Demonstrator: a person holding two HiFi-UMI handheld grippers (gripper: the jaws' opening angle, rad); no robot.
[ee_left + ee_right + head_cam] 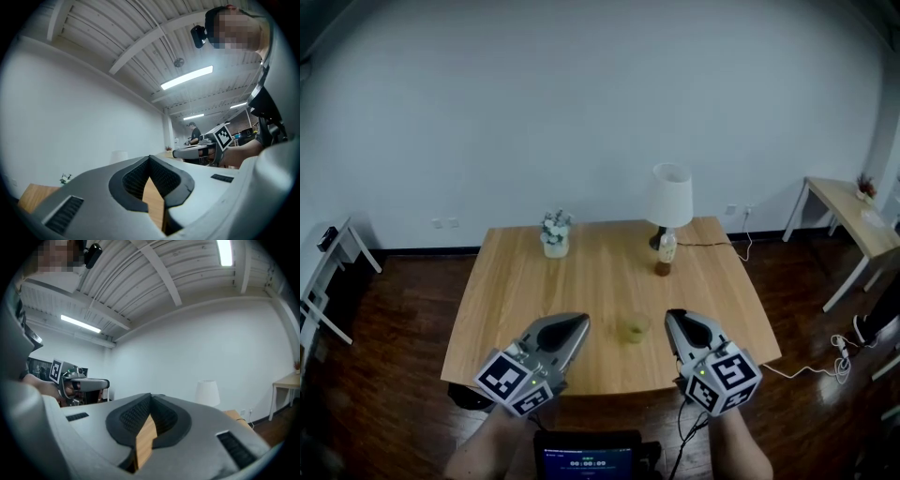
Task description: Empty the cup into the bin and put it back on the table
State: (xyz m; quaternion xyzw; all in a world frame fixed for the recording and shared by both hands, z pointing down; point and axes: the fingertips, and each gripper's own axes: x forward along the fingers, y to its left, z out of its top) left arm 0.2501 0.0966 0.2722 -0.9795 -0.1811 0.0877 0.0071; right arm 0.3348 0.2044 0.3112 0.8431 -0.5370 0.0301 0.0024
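Note:
A small pale-green cup [633, 327] stands on the wooden table [516, 281], near its front edge. My left gripper [580, 322] hovers just left of the cup and my right gripper [674, 317] just right of it; neither touches it. Both point toward the far wall. In the left gripper view the left gripper [150, 158] has its jaws met at the tip with nothing between them. The right gripper [151, 395] looks the same in the right gripper view. The cup is hidden behind the jaws in both gripper views.
A white lamp [670, 197], a brown bottle [666, 254] and a small flower pot [555, 235] stand at the table's far side. A side table [848, 211] and floor cables [839, 354] are at the right, a white rack [323, 277] at the left. A dark object [469, 398] sits under the table's front left corner.

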